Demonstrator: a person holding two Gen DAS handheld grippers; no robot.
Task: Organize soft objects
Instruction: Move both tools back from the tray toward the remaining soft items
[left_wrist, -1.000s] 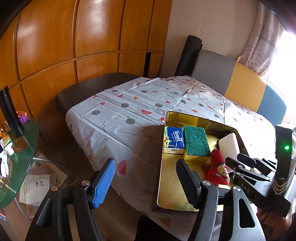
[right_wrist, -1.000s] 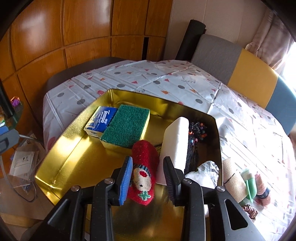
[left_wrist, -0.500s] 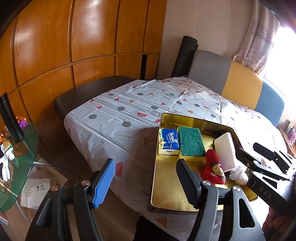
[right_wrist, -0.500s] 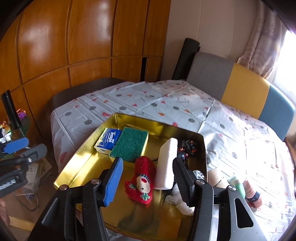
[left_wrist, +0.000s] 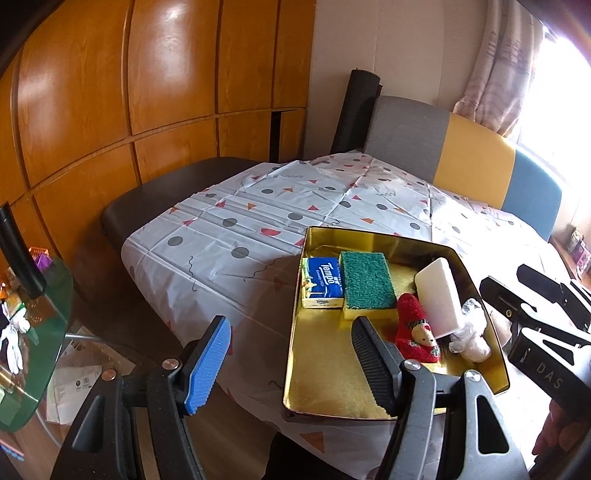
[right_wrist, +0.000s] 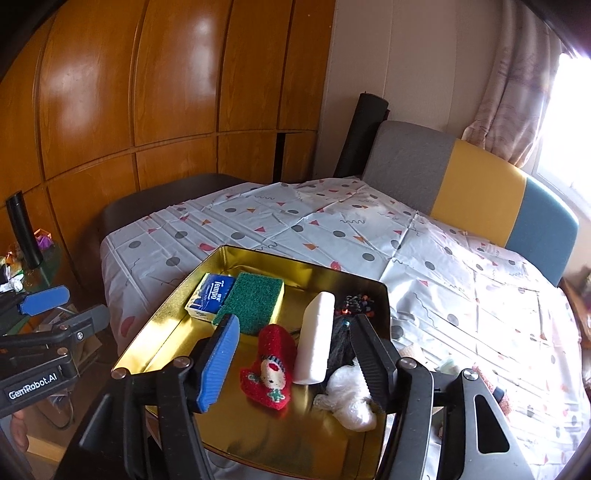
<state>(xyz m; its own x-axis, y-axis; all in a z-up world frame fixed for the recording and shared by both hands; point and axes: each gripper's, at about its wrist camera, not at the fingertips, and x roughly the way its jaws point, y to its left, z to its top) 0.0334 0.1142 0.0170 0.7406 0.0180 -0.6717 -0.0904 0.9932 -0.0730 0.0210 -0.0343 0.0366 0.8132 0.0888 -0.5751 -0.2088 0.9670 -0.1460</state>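
A shiny gold metal tray (right_wrist: 155, 332) fills the lower centre, on a crinkled patterned tablecloth (right_wrist: 332, 236); inside lie a coarse green sponge (right_wrist: 251, 302) and a fuzzy red sock (right_wrist: 271, 365). The right gripper (right_wrist: 291, 354) tilts down above them, jaws opening, nothing between; the left gripper (left_wrist: 291, 365) hangs wide apart, empty.

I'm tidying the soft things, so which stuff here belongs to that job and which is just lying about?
Job: gold tray, tissue pack, green sponge, red sock, white sponge, plastic bag.

Lying about: black roll, glass side table, papers on the floor.
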